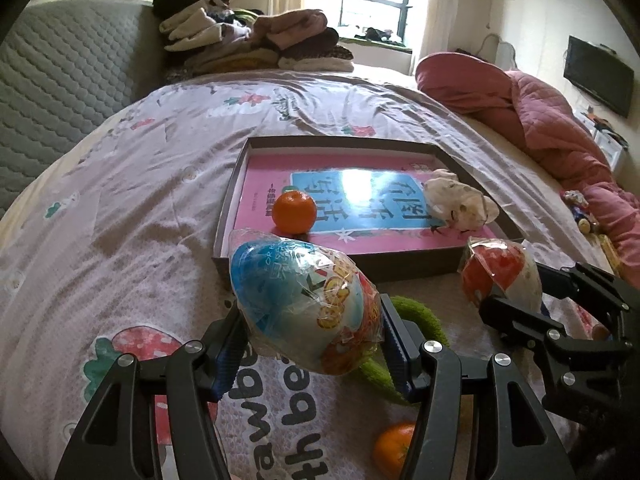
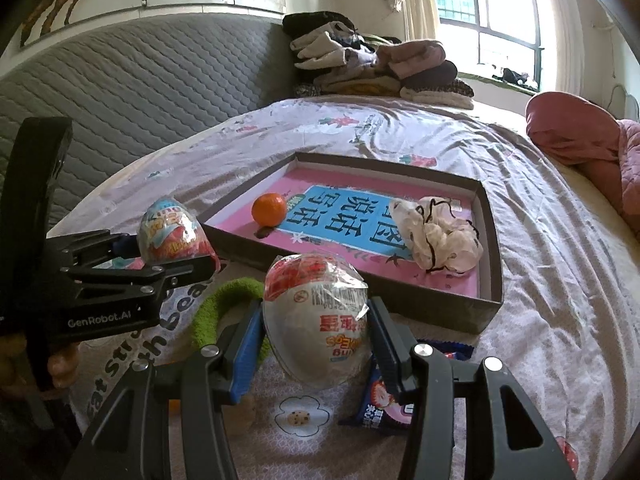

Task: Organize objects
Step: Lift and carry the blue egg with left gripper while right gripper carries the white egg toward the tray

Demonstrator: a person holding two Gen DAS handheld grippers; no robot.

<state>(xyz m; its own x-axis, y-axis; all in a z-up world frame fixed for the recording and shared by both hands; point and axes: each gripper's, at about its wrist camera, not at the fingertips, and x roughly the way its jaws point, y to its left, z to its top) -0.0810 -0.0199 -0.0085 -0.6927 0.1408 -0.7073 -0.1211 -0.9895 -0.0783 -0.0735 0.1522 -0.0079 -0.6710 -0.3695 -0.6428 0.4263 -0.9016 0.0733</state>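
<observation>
Bedspread lettering partly hidden behind both egg-gripping tongs.

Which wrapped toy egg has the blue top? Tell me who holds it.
The blue-topped egg, clamped in the left gripper. The other egg, in the right gripper, has a red top and a white body.

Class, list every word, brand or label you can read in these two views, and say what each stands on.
"GenRobot.AI": side of the left gripper.
"bear", partly hidden: bedsheet.
Large Chinese characters on the pink book in the box: seen upside down, not surely readable.
Print on both wrapped eggs: crinkled, unreadable.
</observation>
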